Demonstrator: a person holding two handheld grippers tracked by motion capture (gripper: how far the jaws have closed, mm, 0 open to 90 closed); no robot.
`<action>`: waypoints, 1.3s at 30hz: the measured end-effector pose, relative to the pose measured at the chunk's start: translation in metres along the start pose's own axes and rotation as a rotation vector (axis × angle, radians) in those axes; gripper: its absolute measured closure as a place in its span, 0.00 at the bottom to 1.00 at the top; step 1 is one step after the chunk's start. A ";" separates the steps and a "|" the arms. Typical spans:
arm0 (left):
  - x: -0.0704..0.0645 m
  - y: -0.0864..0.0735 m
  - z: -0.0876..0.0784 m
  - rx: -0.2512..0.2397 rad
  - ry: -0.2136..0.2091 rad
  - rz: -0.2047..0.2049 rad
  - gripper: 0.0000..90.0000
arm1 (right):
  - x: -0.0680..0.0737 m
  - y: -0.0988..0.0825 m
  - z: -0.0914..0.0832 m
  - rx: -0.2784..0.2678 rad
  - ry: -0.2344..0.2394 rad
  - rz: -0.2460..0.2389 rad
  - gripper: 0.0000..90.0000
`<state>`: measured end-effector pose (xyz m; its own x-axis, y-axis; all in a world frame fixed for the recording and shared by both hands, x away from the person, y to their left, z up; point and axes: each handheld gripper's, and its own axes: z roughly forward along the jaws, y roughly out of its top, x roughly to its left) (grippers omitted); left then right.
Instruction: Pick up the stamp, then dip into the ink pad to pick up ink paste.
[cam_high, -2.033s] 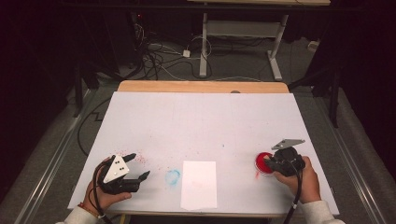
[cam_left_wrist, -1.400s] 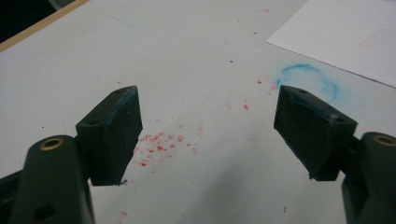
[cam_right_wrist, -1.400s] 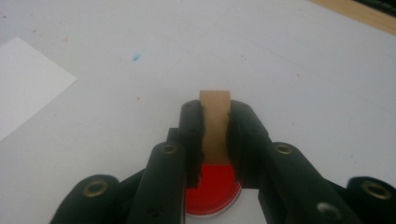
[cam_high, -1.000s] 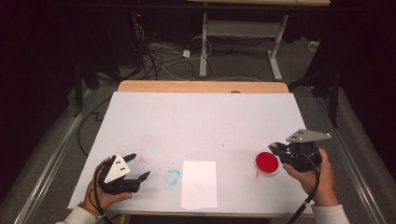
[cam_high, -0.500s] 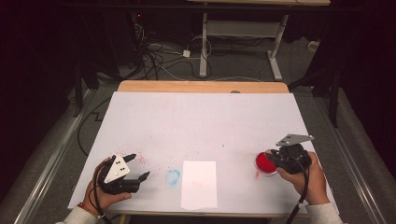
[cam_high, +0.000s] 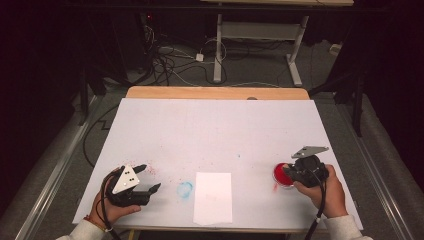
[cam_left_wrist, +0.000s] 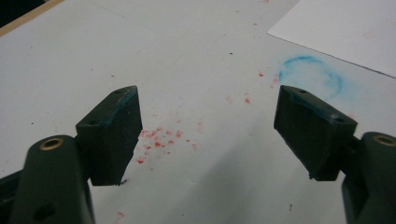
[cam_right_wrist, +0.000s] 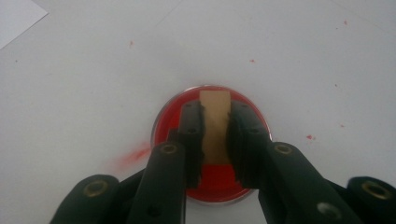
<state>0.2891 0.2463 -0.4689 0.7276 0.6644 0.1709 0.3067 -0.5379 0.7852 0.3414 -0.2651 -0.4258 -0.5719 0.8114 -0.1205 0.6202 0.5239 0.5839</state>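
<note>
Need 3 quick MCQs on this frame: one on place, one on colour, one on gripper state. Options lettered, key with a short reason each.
1. Where does the white paper sheet lie?
A. At the far edge of the table
B. At the near edge, between the two grippers
C. Under the red dish

2. What colour is the smudged ring just left of the sheet?
A. Blue
B. Green
C. Yellow

3. How does the right gripper stand?
A. Wide open above bare table
B. Shut on nothing
C. Shut on a tan block over the red dish

Key:
1 B: the high view shows the sheet at the near edge, with the left gripper to one side and the right gripper to the other.
2 A: the ring reads blue in the high view and the left gripper view.
3 C: the right gripper view shows both jaws pressed on the tan block above the red dish.
</note>
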 end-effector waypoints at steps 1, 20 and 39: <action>0.000 0.000 0.000 -0.001 0.000 -0.001 0.25 | 0.000 0.000 0.000 0.000 0.000 0.000 0.85; 0.001 0.000 0.000 -0.007 -0.003 -0.005 0.25 | 0.005 -0.003 0.010 0.039 0.006 -0.014 0.85; -0.001 0.000 -0.004 -0.014 0.001 -0.004 0.25 | 0.003 -0.007 0.014 0.035 0.015 0.011 0.85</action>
<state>0.2863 0.2478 -0.4664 0.7255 0.6674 0.1683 0.3013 -0.5278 0.7942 0.3427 -0.2628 -0.4419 -0.5730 0.8131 -0.1022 0.6443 0.5241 0.5570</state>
